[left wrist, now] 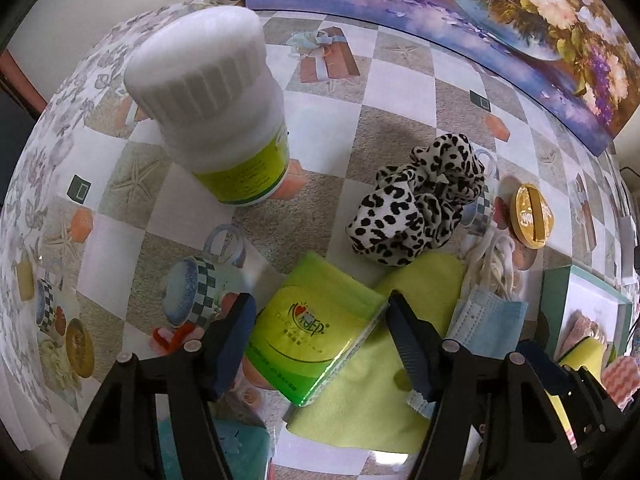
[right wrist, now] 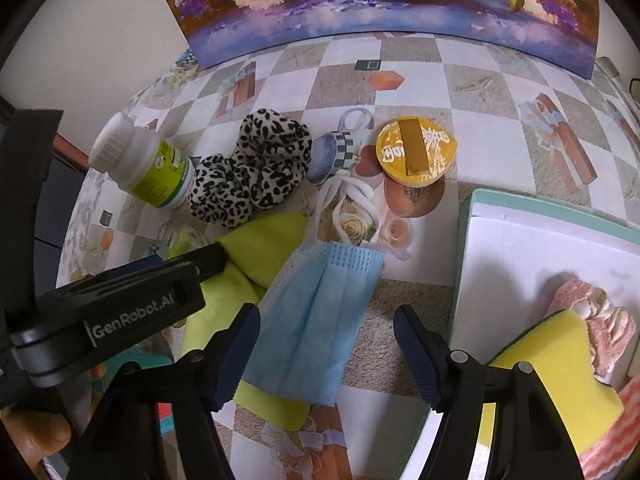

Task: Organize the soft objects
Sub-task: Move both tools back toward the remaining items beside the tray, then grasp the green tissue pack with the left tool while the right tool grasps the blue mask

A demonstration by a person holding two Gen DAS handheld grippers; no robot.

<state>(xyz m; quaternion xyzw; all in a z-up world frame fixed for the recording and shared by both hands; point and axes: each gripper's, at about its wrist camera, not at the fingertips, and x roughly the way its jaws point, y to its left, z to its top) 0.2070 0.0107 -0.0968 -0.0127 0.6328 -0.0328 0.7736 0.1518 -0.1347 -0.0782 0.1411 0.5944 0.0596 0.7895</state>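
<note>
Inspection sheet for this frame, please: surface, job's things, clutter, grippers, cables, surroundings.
Surface: checkered tablecloth, crowded.
Job's things: tissue pack on green cloth; blue face mask; leopard scrunchie; yellow sponge in white tray.
Clutter: white bottle, gold disc.
Grippers: left gripper open, straddling the pack; right gripper open over the mask.
Cables: dark cable at the table's edge.
Surroundings: flower painting.
</note>
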